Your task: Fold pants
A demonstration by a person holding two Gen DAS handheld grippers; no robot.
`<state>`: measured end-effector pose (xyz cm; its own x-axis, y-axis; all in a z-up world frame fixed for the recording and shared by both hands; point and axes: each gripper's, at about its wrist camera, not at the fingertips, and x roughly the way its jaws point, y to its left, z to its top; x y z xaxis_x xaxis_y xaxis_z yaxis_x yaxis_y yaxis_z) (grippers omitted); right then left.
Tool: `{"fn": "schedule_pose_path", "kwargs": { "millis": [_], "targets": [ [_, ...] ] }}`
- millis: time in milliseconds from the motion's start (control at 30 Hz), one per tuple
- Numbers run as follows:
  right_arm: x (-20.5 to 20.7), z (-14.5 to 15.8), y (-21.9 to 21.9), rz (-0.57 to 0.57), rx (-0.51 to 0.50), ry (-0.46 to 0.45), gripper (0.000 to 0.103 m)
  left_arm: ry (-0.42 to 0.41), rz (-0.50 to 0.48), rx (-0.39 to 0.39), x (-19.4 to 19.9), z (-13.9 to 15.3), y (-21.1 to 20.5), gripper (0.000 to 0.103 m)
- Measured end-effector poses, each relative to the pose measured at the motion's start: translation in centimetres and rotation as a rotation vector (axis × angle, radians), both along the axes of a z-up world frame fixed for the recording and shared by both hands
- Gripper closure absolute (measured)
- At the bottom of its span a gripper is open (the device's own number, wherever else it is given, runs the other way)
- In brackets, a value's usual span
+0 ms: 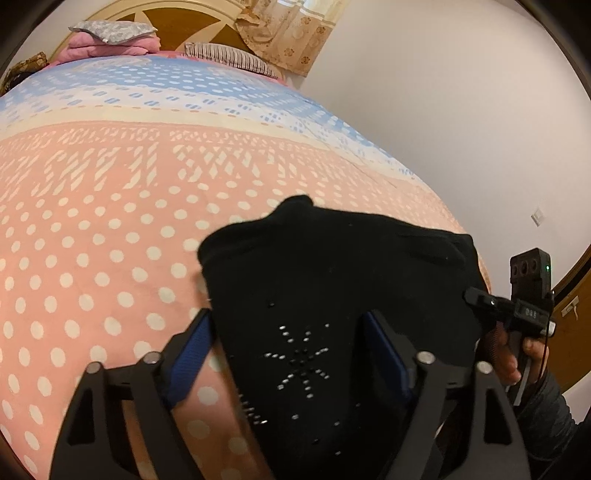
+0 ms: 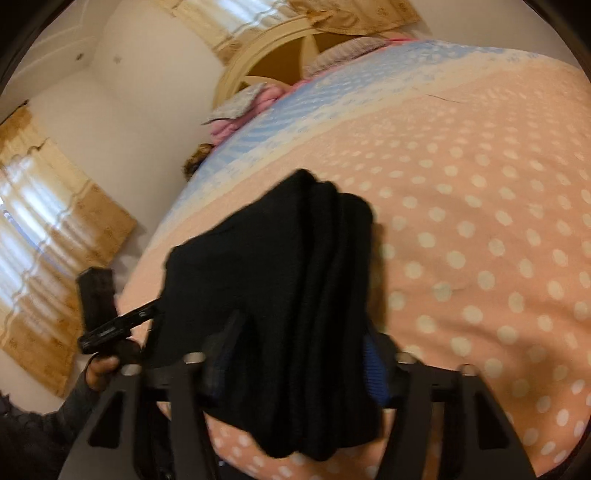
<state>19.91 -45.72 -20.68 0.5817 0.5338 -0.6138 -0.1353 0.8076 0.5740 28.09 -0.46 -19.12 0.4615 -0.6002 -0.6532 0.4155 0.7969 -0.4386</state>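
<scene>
The black pants (image 1: pixel 332 288) lie folded into a compact bundle on the pink polka-dot bedsheet (image 1: pixel 92 258), with a rhinestone star pattern on top. My left gripper (image 1: pixel 286 325) is open, its blue-padded fingers (image 1: pixel 192 350) on either side of the bundle's near edge. In the right wrist view the pants (image 2: pixel 273 280) show stacked folded layers. My right gripper (image 2: pixel 299 354) straddles their near end, jaws apart around the thick stack; whether it pinches the cloth is unclear. The right gripper also shows in the left wrist view (image 1: pixel 524 295), at the bundle's right edge.
The bed's far end holds a striped pillow (image 1: pixel 229 55), a pink blanket pile (image 1: pixel 107 46) and a wooden headboard (image 1: pixel 184 22). A white wall (image 1: pixel 461 110) runs along the bed's right side. Curtained windows (image 2: pixel 48 236) show in the right wrist view.
</scene>
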Motion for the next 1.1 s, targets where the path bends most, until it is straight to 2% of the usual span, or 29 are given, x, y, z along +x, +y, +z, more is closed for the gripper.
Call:
{"fn": "schedule_pose_path", "kwargs": {
  "millis": [100, 167, 233, 333, 467, 600, 733, 900, 1100],
  "targets": [
    [0.1, -0.5, -1.0, -0.029, 0.107, 0.007, 0.068, -0.007, 0.005, -0.008, -0.1, 0.2, 0.7, 0.05],
    [-0.4, -0.4, -0.4, -0.026, 0.075, -0.008, 0.069, -0.001, -0.023, -0.038, -0.1, 0.4, 1.0, 0.074],
    [-0.7, -0.2, -0.1, -0.029, 0.066, -0.017, 0.072, 0.018, -0.037, -0.067, 0.0, 0.3, 1.0, 0.078],
    [-0.4, 0.0, 0.3, -0.033, 0.063, -0.021, 0.072, -0.009, -0.05, -0.046, -0.3, 0.4, 0.5, 0.081],
    [0.1, 0.1, 0.7, -0.031, 0.065, -0.023, 0.073, -0.002, -0.043, -0.082, -0.1, 0.7, 1.0, 0.084],
    [-0.4, 0.7, 0.1, -0.019, 0.063, -0.054, 0.074, -0.043, -0.037, -0.109, -0.7, 2.1, 1.5, 0.085],
    [-0.7, 3.0, 0.8, 0.006, 0.041, -0.096, 0.074, -0.074, -0.032, -0.124, -0.8, 3.2, 1.6, 0.086],
    [0.6, 5.9, 3.5, 0.07, 0.005, -0.14, 0.074, -0.121, -0.002, -0.134, -1.0, 4.8, 3.2, 0.087],
    [5.5, 7.4, 8.7, 0.17, -0.003, -0.159, 0.074, -0.177, 0.085, -0.1, -0.3, 6.4, 8.3, 0.087]
  ]
}}
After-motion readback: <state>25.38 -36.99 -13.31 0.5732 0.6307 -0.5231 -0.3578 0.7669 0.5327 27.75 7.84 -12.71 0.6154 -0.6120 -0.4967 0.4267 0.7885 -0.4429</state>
